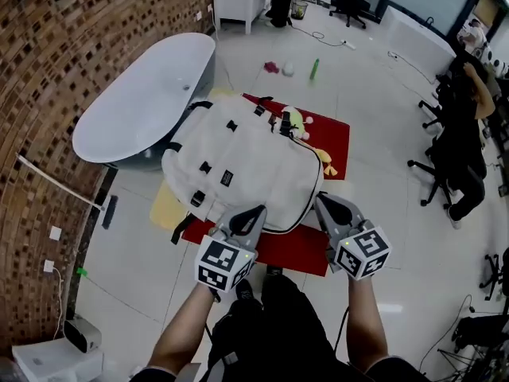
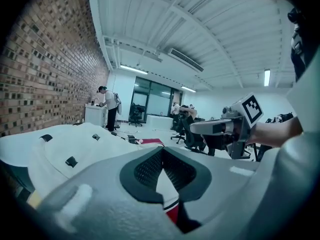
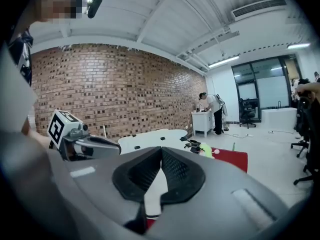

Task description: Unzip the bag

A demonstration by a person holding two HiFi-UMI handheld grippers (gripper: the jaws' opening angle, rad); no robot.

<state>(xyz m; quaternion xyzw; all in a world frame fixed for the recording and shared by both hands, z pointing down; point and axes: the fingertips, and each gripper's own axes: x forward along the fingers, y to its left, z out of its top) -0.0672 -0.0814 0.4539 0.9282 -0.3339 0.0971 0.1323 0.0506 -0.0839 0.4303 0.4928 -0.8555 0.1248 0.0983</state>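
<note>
white bag (image 1: 238,161) lies flat on the red mat (image 1: 330,130). the left gripper (image 1: 253,212) and the right gripper (image 1: 324,202) hang over the near edge of the mat, both pinched tight with nothing in them. tight jaws can't catch anything on the dark zip line (image 1: 319,183), so they might just poke the soft cloth. if nothing holds the bag down, a tug could drag it off the mat.

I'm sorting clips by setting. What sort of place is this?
Probably an open-plan office or lab space: a brick wall, rolling office chairs, and glass-fronted rooms under strip lights. A freestanding bathtub suggests a test setup.
</note>
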